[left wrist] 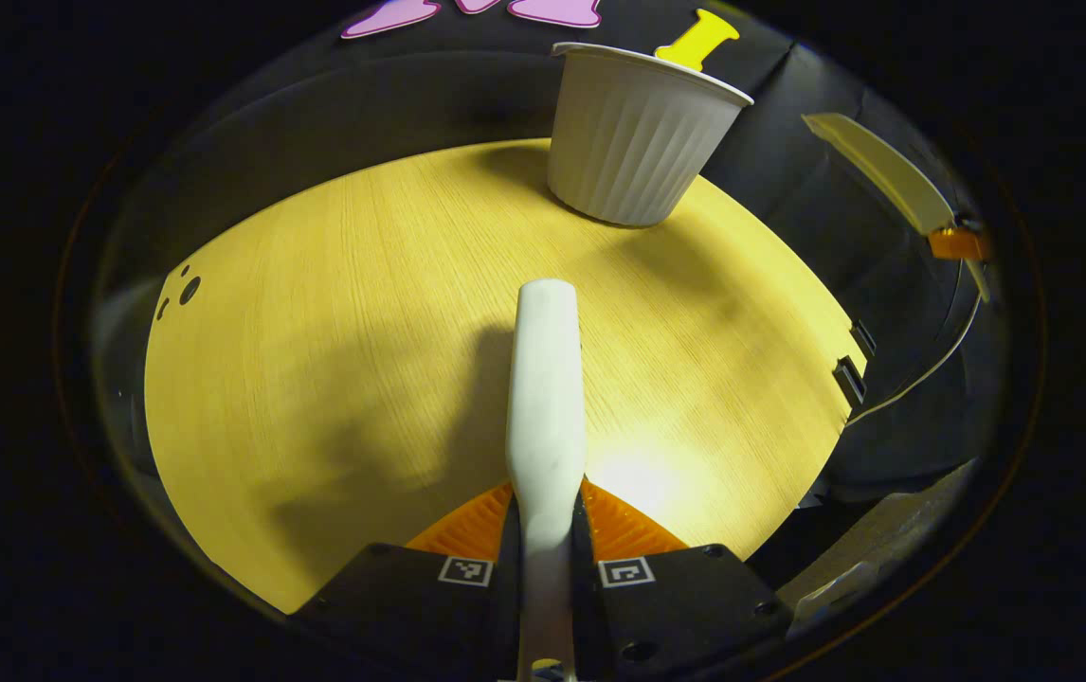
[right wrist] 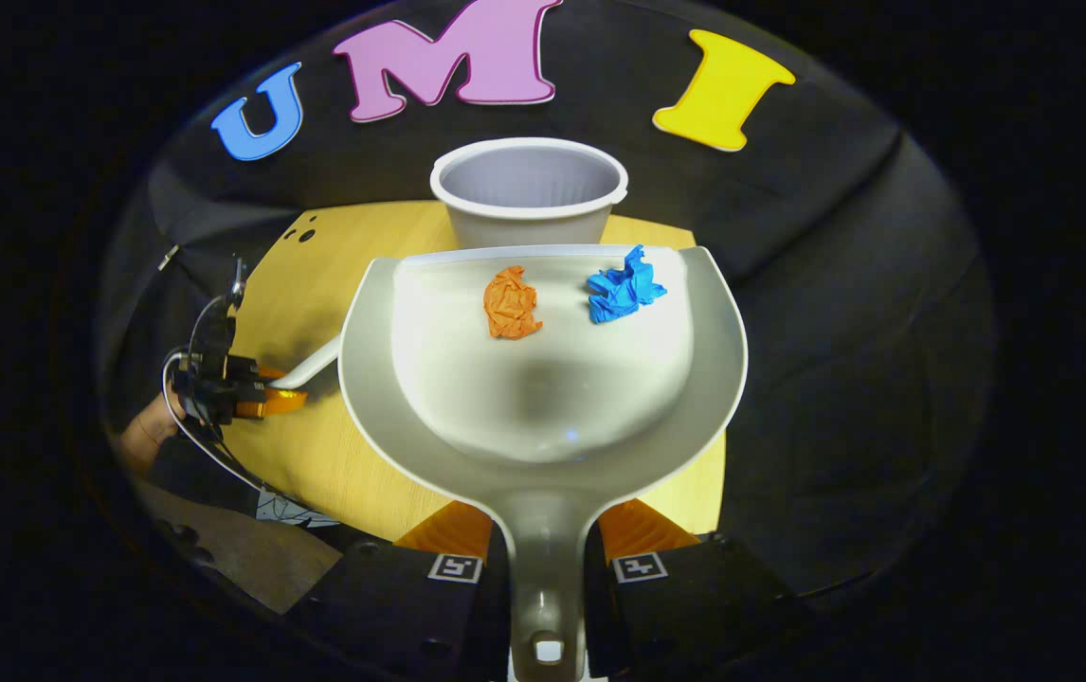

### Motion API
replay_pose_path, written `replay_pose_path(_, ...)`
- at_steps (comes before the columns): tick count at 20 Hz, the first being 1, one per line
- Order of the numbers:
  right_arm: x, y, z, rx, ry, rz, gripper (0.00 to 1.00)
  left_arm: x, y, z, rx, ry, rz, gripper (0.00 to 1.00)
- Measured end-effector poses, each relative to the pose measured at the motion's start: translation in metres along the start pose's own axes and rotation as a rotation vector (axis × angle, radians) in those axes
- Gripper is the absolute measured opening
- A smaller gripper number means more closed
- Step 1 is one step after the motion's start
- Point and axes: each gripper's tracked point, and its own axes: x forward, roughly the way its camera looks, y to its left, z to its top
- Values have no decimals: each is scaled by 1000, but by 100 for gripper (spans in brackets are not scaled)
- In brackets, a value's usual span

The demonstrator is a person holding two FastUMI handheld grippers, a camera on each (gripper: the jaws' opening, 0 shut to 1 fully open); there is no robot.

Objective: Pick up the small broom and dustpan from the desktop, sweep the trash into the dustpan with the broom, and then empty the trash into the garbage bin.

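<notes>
My left gripper [left wrist: 546,516] is shut on the white broom handle [left wrist: 545,379], which points forward over the wooden table [left wrist: 316,332]; the bristles are hidden. My right gripper [right wrist: 543,530] is shut on the handle of the pale dustpan [right wrist: 543,398], held above the table just in front of the white ribbed bin [right wrist: 529,189]. An orange paper ball [right wrist: 511,302] and a blue paper ball [right wrist: 624,287] lie near the pan's front lip. The left gripper [right wrist: 268,398] with the broom handle [right wrist: 311,365] is off to the left of the pan.
In the left gripper view the bin [left wrist: 633,142] stands at the table's far edge, and the dustpan's edge [left wrist: 884,170] shows at the far right beyond the table's side. A hand [right wrist: 140,436] holds the left gripper. Black cloth walls surround the table.
</notes>
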Motion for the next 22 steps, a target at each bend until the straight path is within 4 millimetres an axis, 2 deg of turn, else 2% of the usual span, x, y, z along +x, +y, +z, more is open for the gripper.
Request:
replay_pose_path(4,-12,-21,47,16,-6,-57,35,-4,6,-10,-3,-12,-11,26)
replay_pose_path(9,7,-38,100,2,11,-130,35,-9,12,-22,0,-17,-25,26)
replay_pose_path(10,15,-42,109,-17,16,-153,39,-9,14,-23,-4,-20,-27,26)
replay_pose_path(12,22,-45,125,-39,28,-188,35,-10,15,-25,-12,-27,-31,26)
replay_pose_path(17,50,-47,157,-136,124,-253,35,-11,21,-28,-21,-31,-31,26)
replay_pose_path(22,66,-53,171,-304,339,-283,35,-9,27,-27,-11,-26,-30,26)
